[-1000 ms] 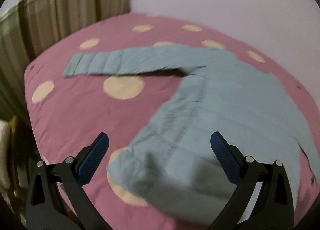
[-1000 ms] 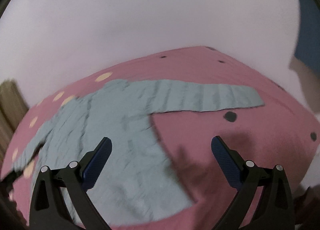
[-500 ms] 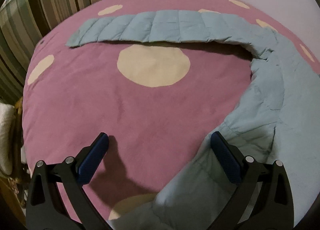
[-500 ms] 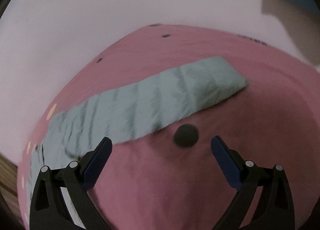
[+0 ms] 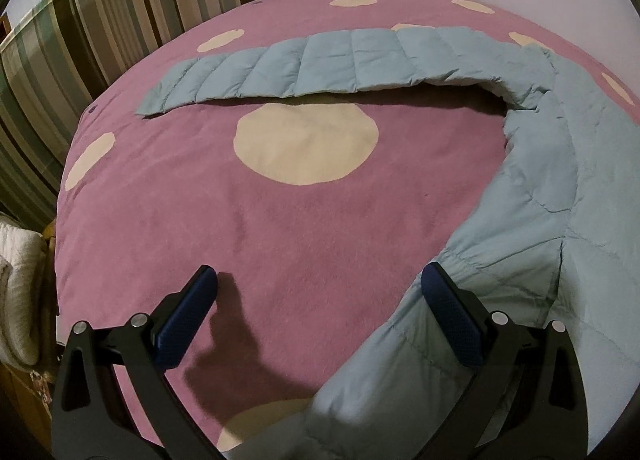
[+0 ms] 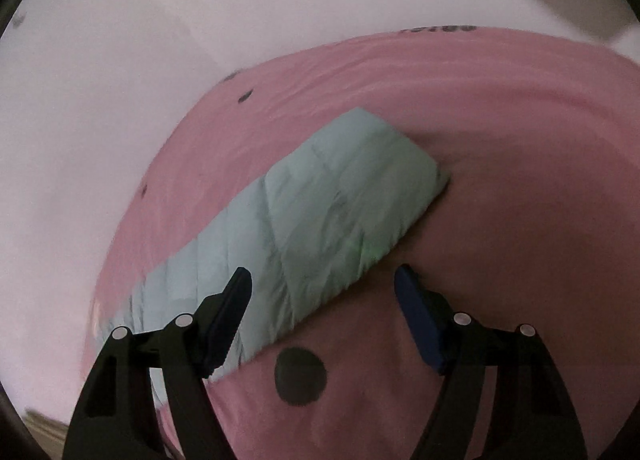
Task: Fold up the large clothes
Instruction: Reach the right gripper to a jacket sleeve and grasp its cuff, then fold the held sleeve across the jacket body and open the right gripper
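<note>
A light blue quilted jacket [image 5: 560,195] lies flat on a pink bed cover [image 5: 280,227]. Its left sleeve [image 5: 320,63] stretches out to the left across the bed. My left gripper [image 5: 320,300] is open and empty, low over the cover; its right finger [image 5: 452,320] is at the jacket's side edge near the hem. In the right wrist view the jacket's other sleeve [image 6: 320,219] lies diagonally, its cuff at the upper right. My right gripper [image 6: 324,292] is open and empty, just above that sleeve's lower edge near the cuff.
The cover has large cream dots [image 5: 306,143] on the left side and dark dots [image 6: 300,376] on the right. A striped curtain [image 5: 100,31] hangs behind the bed's far left. A white folded cloth [image 5: 16,292] sits beside the bed. A pale wall [image 6: 120,59] runs behind.
Both grippers have come down closer to the bed. The left has moved left off the jacket's body to its side edge. The right has moved right along the sleeve to its cuff.
</note>
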The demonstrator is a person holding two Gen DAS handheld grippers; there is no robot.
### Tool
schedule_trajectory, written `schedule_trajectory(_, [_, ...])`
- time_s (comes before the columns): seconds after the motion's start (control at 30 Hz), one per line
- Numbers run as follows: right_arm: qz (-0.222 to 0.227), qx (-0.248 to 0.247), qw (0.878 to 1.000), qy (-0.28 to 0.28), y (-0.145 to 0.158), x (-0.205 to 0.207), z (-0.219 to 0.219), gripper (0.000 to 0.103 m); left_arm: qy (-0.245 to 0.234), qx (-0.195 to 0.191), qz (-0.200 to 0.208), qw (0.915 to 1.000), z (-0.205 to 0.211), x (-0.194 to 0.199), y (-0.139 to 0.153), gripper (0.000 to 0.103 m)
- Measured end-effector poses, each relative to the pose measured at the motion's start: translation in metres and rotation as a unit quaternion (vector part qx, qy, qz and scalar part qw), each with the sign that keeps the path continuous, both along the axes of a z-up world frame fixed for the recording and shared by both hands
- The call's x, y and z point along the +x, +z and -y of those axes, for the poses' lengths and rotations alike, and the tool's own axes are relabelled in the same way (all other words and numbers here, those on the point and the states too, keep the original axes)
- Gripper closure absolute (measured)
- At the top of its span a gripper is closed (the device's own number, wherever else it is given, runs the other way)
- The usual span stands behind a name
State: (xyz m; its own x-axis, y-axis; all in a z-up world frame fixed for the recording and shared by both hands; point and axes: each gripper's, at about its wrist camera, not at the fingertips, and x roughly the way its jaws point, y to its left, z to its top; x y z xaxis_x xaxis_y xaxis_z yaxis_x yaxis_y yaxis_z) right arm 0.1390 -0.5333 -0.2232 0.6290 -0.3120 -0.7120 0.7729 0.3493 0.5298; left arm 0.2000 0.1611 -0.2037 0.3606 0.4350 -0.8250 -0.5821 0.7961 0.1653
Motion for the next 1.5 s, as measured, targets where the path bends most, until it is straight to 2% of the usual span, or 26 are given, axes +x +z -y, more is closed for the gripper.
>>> schedule_trajectory(0.13, [0.039, 0.013, 0.999, -0.032, -0.004, -0.003, 0.011, 0.030, -0.001, 0.006, -0.002, 1.0000, 0.001, -0.001, 0.000, 0.002])
schedule_trajectory(0.17, [0.044, 0.013, 0.998, -0.037, -0.005, -0.003, 0.013, 0.033, -0.001, 0.006, -0.002, 1.0000, 0.001, -0.001, 0.000, 0.002])
schedule_trajectory(0.2, [0.042, 0.011, 0.998, -0.045, -0.005, -0.002, 0.014, 0.045, -0.001, 0.007, -0.002, 1.0000, 0.002, -0.001, -0.001, 0.002])
schedule_trajectory(0.33, [0.027, 0.013, 0.998, -0.058, -0.009, 0.003, 0.025, 0.073, -0.001, 0.006, -0.002, 1.0000, 0.002, 0.000, -0.001, 0.002])
schedule_trajectory(0.4, [0.031, 0.017, 0.998, -0.055, -0.010, 0.004, 0.032, 0.091, -0.001, 0.006, -0.002, 1.0000, 0.002, -0.001, -0.001, 0.002])
schedule_trajectory(0.43, [0.037, 0.019, 0.998, -0.049, -0.010, 0.006, 0.035, 0.095, -0.001, 0.006, -0.002, 1.0000, 0.002, 0.000, -0.001, 0.002])
schedule_trajectory(0.63, [0.044, -0.025, 0.999, -0.002, 0.016, 0.020, 0.022, 0.098, -0.001, 0.009, -0.003, 1.0000, 0.002, 0.000, -0.001, 0.002])
schedule_trajectory(0.8, [0.049, -0.103, 0.989, 0.098, 0.062, 0.057, -0.040, 0.098, -0.001, 0.007, -0.002, 1.0000, 0.001, -0.001, -0.002, 0.002])
schedule_trajectory(0.87, [0.050, -0.132, 0.979, 0.145, 0.077, 0.078, -0.070, 0.098, -0.001, 0.007, -0.002, 1.0000, 0.001, -0.001, -0.002, 0.002])
schedule_trajectory(0.93, [0.051, -0.162, 0.964, 0.204, 0.091, 0.106, -0.111, 0.098, -0.001, 0.007, -0.002, 1.0000, 0.001, -0.001, -0.002, 0.002])
schedule_trajectory(1.1, [0.051, -0.174, 0.930, 0.319, 0.097, 0.157, -0.206, 0.098, -0.001, 0.004, -0.001, 1.0000, 0.001, -0.001, -0.003, 0.002])
schedule_trajectory(1.2, [0.040, -0.194, 0.905, 0.376, 0.093, 0.183, -0.267, 0.098, 0.000, 0.002, 0.000, 1.0000, 0.002, -0.001, -0.004, 0.002])
schedule_trajectory(1.33, [0.027, -0.186, 0.876, 0.444, 0.080, 0.219, -0.334, 0.098, 0.001, -0.002, 0.002, 1.0000, 0.002, -0.001, -0.005, 0.002])
schedule_trajectory(1.5, [0.012, -0.194, 0.843, 0.501, 0.064, 0.227, -0.398, 0.098, 0.001, -0.008, 0.005, 1.0000, 0.001, -0.002, -0.006, 0.002])
